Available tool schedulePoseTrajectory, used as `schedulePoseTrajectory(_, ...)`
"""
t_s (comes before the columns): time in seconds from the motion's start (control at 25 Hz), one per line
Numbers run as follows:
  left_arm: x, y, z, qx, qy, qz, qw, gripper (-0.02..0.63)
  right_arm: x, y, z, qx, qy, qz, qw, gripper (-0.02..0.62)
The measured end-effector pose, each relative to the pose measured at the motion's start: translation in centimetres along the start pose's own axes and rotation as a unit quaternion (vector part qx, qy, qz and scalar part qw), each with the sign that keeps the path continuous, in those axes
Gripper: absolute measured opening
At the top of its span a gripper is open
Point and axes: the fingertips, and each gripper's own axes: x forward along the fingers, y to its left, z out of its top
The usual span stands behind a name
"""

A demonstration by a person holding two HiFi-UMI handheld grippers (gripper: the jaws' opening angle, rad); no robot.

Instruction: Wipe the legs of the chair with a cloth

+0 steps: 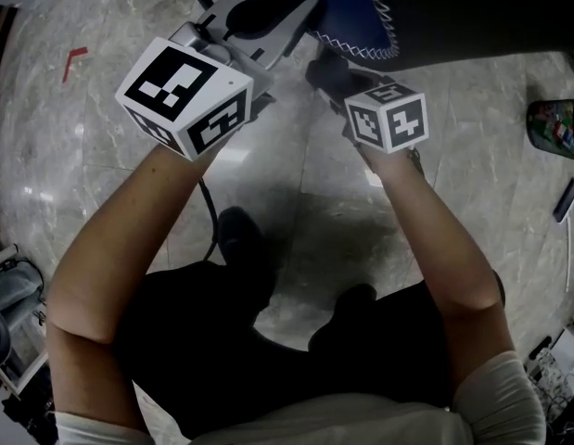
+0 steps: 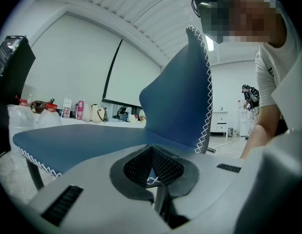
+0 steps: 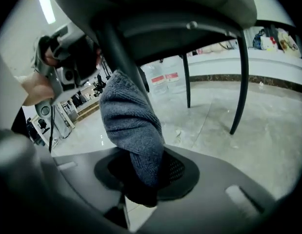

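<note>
Marble floor, pale and veined, with the person standing over it, both forearms reaching forward. Chair seat, blue with white zigzag stitching along its edge, seen from above in the head view and from its rim in the left gripper view. Front chair leg, dark and slanted, running down from the underside of the seat; two further legs stand on the floor behind it. Left gripper, jaws drawn nearly together on the stitched edge of the chair seat. Right gripper, reaching beneath the seat, jaws clamped on the cloth. The cloth, grey and knitted, rises from the jaws and lies against the front chair leg, covering its lower part.
</note>
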Motion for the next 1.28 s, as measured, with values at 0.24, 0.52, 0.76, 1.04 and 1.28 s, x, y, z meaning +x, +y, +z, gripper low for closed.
schedulePoseTrajectory(0.24,-0.1,0.3,0.3,0.003,0.0,0.007,1.0,0.006,-5.6,2.8,6.9,-0.051,-0.086,-0.004,0.995,0.107)
schedulePoseTrajectory(0.52,-0.1,-0.2,0.1,0.004,-0.001,0.009,1.0,0.006,-5.0,2.3,5.7,-0.081,-0.115,-0.023,0.99,0.107)
schedulePoseTrajectory(0.76,0.0,-0.1,0.0,0.0,-0.002,0.003,1.0,0.006,-0.1,-0.7,0.1,-0.094,-0.09,-0.046,0.99,0.109)
schedulePoseTrajectory(1.04,0.1,-0.3,-0.1,0.002,-0.002,-0.005,1.0,0.006,5.4,-4.3,-7.3,-0.004,-0.002,-0.045,0.999,0.109)
schedulePoseTrajectory(1.28,0.0,0.0,-0.1,0.001,-0.001,-0.006,1.0,0.006,4.4,-3.8,-5.6,-0.015,-0.009,-0.04,0.999,0.109)
